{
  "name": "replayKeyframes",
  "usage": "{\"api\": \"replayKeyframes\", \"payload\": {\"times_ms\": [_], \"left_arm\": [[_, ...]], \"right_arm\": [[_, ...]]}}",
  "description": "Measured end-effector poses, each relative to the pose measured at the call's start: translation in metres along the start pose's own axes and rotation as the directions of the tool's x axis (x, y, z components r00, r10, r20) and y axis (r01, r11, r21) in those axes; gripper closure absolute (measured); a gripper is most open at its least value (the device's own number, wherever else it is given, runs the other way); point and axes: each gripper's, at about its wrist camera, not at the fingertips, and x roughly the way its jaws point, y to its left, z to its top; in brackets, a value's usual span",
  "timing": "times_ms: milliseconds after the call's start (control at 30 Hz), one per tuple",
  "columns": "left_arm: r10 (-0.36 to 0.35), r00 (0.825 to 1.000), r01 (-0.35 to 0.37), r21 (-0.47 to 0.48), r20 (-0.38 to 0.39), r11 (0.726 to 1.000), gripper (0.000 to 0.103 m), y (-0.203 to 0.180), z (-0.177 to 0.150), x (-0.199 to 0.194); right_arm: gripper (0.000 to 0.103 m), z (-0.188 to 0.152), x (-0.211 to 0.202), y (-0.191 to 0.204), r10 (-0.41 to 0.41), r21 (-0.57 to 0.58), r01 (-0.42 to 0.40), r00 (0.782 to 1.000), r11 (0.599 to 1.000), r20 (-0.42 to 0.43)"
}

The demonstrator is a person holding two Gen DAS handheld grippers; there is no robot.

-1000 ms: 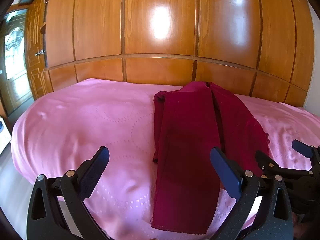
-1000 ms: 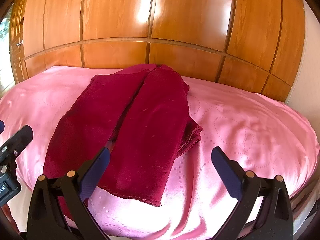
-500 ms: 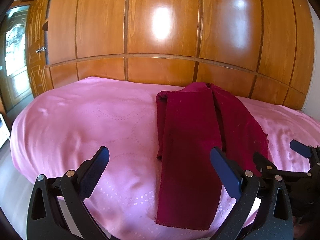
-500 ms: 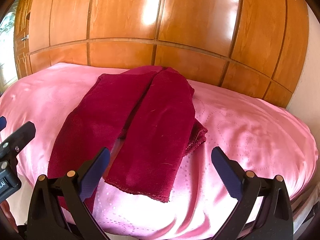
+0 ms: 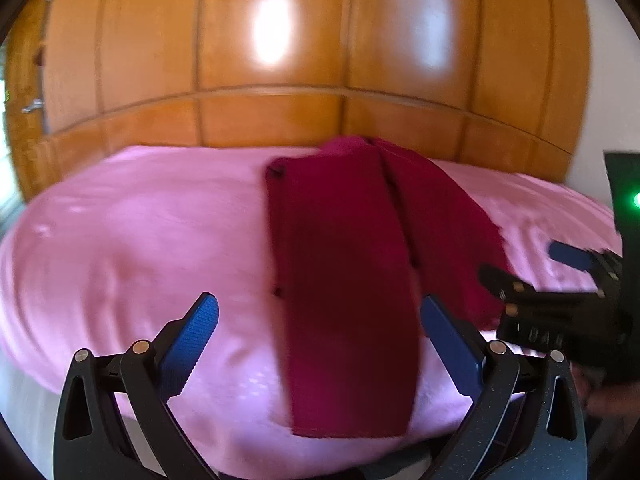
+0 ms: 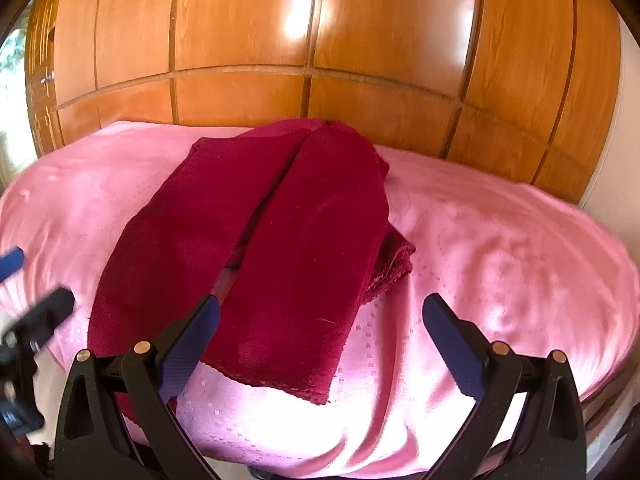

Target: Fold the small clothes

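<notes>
A dark red garment (image 5: 348,280) (image 6: 280,248) lies flat on the pink bedspread (image 5: 140,240) (image 6: 500,260), its two long halves folded side by side lengthwise. My left gripper (image 5: 320,328) is open, hovering in front of the near end of the garment's left half, holding nothing. My right gripper (image 6: 320,328) is open too, just short of the near end of the right half. In the left wrist view the right gripper (image 5: 536,268) shows at the right edge. The left gripper (image 6: 28,292) appears blurred at the left edge of the right wrist view.
Glossy wooden wardrobe panels (image 5: 280,60) (image 6: 320,40) rise right behind the bed. A doorway or window with daylight (image 6: 12,100) is at far left. The bed's near edge (image 6: 360,464) drops off just below the grippers.
Both grippers have drawn back and lifted a little from the garment, so it sits lower and farther in view. The garment itself has not moved. The left wrist view is now blurred by motion.
</notes>
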Motion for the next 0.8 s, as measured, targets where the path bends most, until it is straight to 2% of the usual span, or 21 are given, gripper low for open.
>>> {"api": "replayKeyframes", "payload": {"times_ms": [100, 167, 267, 367, 400, 433, 467, 500, 533, 567, 600, 633, 667, 800], "left_arm": [[-0.075, 0.997, 0.077, 0.056, -0.036, 0.995, 0.003, -0.009, -0.003, 0.007], [-0.111, 0.992, 0.117, 0.102, -0.061, 0.988, 0.003, -0.018, -0.006, 0.012], [-0.154, 0.981, 0.173, 0.167, -0.117, 0.971, 0.004, -0.033, -0.012, 0.024], [-0.149, 0.975, 0.181, 0.197, -0.168, 0.963, 0.006, -0.042, -0.018, 0.042], [-0.135, 0.97, 0.177, 0.208, -0.204, 0.962, 0.016, -0.044, -0.024, 0.053], [-0.126, 0.965, 0.176, 0.211, -0.231, 0.962, 0.028, -0.045, -0.028, 0.06], [-0.102, 0.96, 0.159, 0.21, -0.261, 0.965, 0.032, -0.044, -0.033, 0.069], [-0.088, 0.964, 0.144, 0.213, -0.25, 0.966, 0.039, -0.043, -0.035, 0.07], [-0.088, 0.966, 0.141, 0.209, -0.241, 0.968, 0.045, -0.041, -0.035, 0.068], [-0.092, 0.968, 0.14, 0.197, -0.233, 0.97, 0.065, -0.038, -0.033, 0.065], [-0.129, 0.963, 0.167, 0.153, -0.235, 0.974, 0.09, -0.029, -0.028, 0.061], [-0.164, 0.957, 0.194, 0.106, -0.24, 0.975, 0.095, -0.021, -0.024, 0.057], [-0.193, 0.953, 0.212, 0.061, -0.234, 0.975, 0.095, -0.013, -0.02, 0.053], [-0.25, 0.955, 0.244, -0.059, -0.162, 0.968, 0.096, 0.024, 0.011, 0.033]], "right_arm": [[0.006, 0.001, 0.0, -0.017, 0.06, 0.046, -0.059, 0.998, 0.997, -0.013], [0.024, 0.002, 0.003, -0.03, 0.137, 0.088, -0.133, 0.99, 0.987, -0.041], [0.029, 0.002, 0.008, -0.036, 0.209, 0.129, -0.198, 0.975, 0.972, -0.07], [0.029, 0.001, 0.024, -0.035, 0.248, 0.15, -0.228, 0.961, 0.962, -0.126], [0.029, 0.0, 0.03, -0.033, 0.265, 0.151, -0.243, 0.952, 0.958, -0.15], [0.029, -0.002, 0.04, -0.029, 0.305, 0.156, -0.278, 0.932, 0.948, -0.194], [0.032, -0.003, 0.048, -0.026, 0.325, 0.153, -0.297, 0.92, 0.943, -0.219], [0.037, -0.006, 0.054, -0.021, 0.34, 0.14, -0.314, 0.909, 0.939, -0.242], [0.054, -0.008, 0.057, -0.015, 0.328, 0.112, -0.309, 0.907, 0.944, -0.264], [0.066, -0.009, 0.057, -0.013, 0.321, 0.092, -0.307, 0.909, 0.947, -0.268], [0.073, -0.009, 0.053, -0.01, 0.338, 0.066, -0.333, 0.902, 0.941, -0.269], [0.094, -0.006, 0.05, -0.01, 0.368, 0.051, -0.369, 0.889, 0.928, -0.274], [0.094, -0.002, 0.044, -0.012, 0.371, 0.024, -0.378, 0.89, 0.925, -0.266], [0.095, 0.027, 0.015, -0.039, 0.335, -0.038, -0.346, 0.926, 0.937, -0.171]]}}
